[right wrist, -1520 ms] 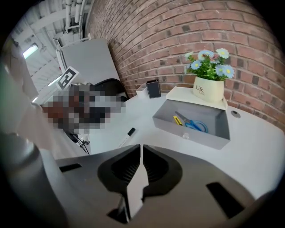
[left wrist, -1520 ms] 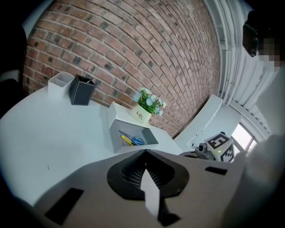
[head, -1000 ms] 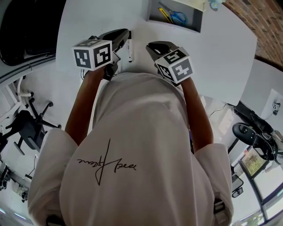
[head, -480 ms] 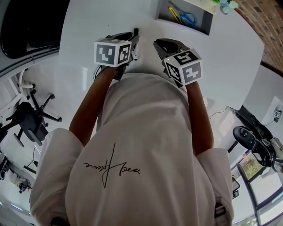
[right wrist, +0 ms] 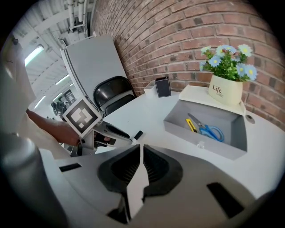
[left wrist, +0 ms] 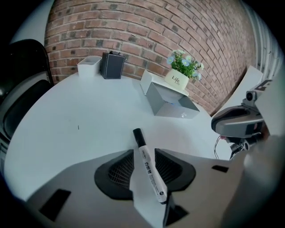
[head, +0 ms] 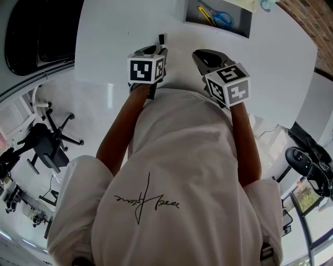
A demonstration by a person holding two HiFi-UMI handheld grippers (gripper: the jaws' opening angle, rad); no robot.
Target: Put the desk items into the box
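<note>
My left gripper (head: 157,51) is shut on a white marker (left wrist: 149,168) with a black cap (head: 162,39); the marker sticks out forward between the jaws, above the white table. In the right gripper view the cap (right wrist: 138,135) shows at the tip of the left gripper (right wrist: 113,131). Just to its right, my right gripper (head: 202,56) has its jaws together (right wrist: 140,156) with nothing in them. Ahead stands the grey box (head: 190,14), its wall (right wrist: 200,141) towards me. Blue-handled scissors (right wrist: 210,131) and a yellow knife (right wrist: 191,125) lie inside.
A flower pot (right wrist: 226,89) stands on a white block behind the box. A black holder (left wrist: 112,66) and a white tub (left wrist: 89,66) stand at the table's far edge by the brick wall. A black chair (right wrist: 111,95) is at the left.
My left gripper has moved right and forward with the marker, closer to the right gripper and the box. The right gripper has shifted slightly right.
</note>
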